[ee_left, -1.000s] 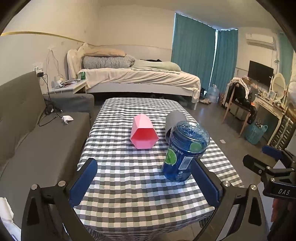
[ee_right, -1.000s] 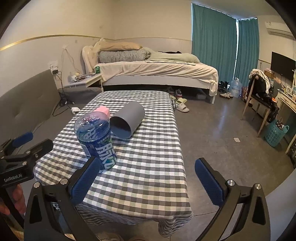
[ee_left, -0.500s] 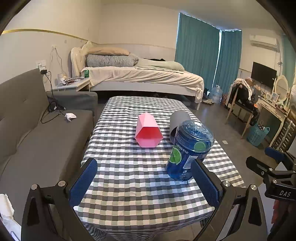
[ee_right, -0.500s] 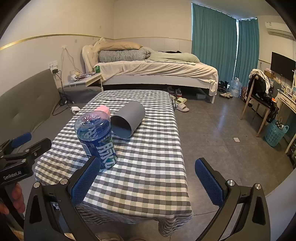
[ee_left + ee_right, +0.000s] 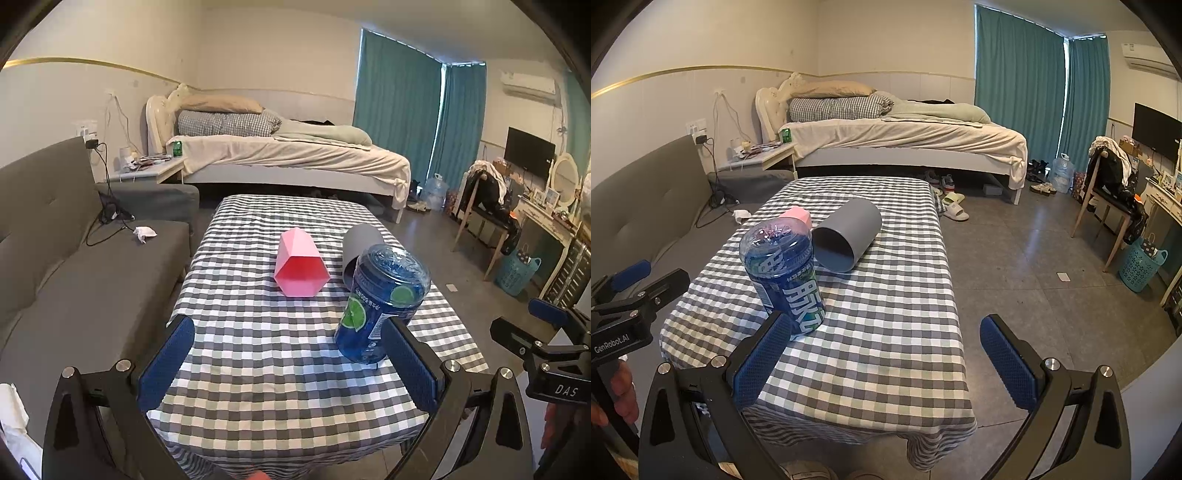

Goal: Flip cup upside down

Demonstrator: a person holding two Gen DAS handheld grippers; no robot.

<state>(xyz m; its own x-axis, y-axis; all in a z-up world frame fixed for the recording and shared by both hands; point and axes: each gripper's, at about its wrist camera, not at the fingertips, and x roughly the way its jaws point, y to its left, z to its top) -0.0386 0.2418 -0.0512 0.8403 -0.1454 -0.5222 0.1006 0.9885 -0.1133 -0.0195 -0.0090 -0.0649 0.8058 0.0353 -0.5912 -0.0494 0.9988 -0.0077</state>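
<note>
left wrist view is showing the pink faceted cup (image 5: 301,266) lying on its side near the middle of the checkered tablecloth (image 5: 258,350), with its open mouth facing the camera. just to its right the grey cup (image 5: 847,236) is also lying on its side, its mouth turned toward the near edge of the table. the task sentence is not saying which cup, so i cannot tell which one is meant; neither is standing upside down yet. the blue plastic bottle (image 5: 382,306) is standing with its flat base up, close in front of the grey cup and nearer to the grippers.

the left gripper (image 5: 288,363) is hovering above the near part of the table with its blue pads spread wide and holding nothing. the right gripper (image 5: 882,356) is also spread wide and empty, over the near right part of the cloth.

i judge the step in hand is the approach to a cup. to do it well, the gripper is needing to go around the bottle, not over it, because the bottle looks light and easy to knock. the pads should be closing across the cup body near its middle, then the wrist turning until the mouth is facing down, and setting it flat on the cloth.
</note>
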